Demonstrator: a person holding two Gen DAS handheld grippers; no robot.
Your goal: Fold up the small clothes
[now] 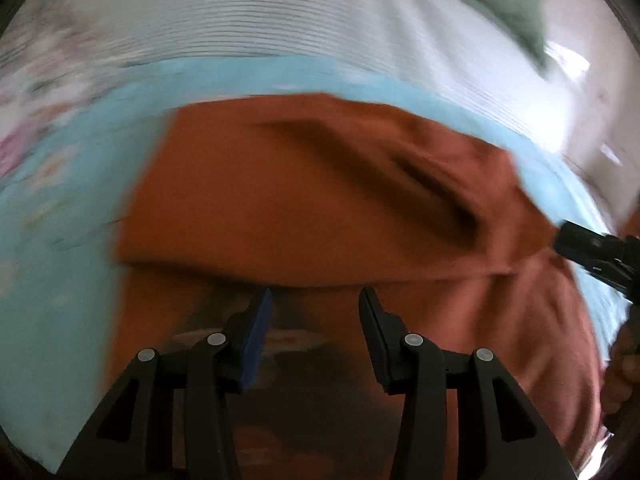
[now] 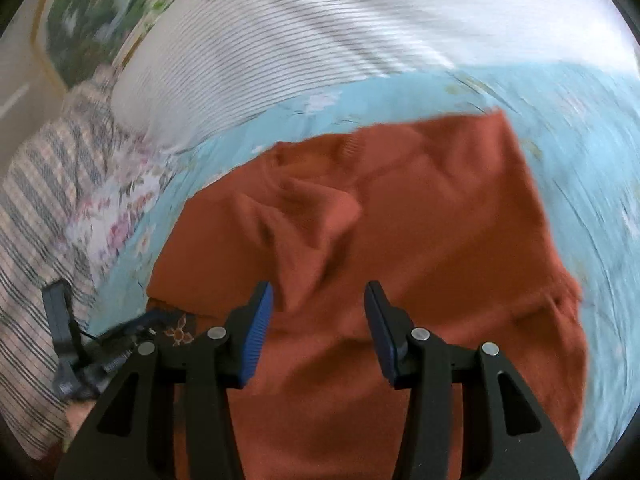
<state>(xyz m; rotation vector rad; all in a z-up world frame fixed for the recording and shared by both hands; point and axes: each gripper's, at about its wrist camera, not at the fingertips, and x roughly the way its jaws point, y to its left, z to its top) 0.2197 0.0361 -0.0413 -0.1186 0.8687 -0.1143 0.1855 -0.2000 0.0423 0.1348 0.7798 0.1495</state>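
Left wrist | left tool (image 1: pixel 316 300) apart, empty | right tool (image 2: pixel 319 294) apart, empty | orange garment (image 1: pixel 280 200) on bedsheet (image 1: pixel 60 240)

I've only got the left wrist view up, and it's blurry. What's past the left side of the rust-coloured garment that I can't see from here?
Observer: A checked and striped cloth lies bunched there, beyond the floral edge of the light blue sheet.
Operator: Is anything pinched in the right gripper?
Observer: No. The right gripper stands open over the rust-coloured garment, pads clear of the cloth.
Operator: How does the garment look nearer that side?
Observer: A raised, crumpled fold sits just ahead of its fingers.
Operator: And my left gripper?
Observer: From the right wrist view, the left gripper shows at the garment's left edge, too blurred to judge.
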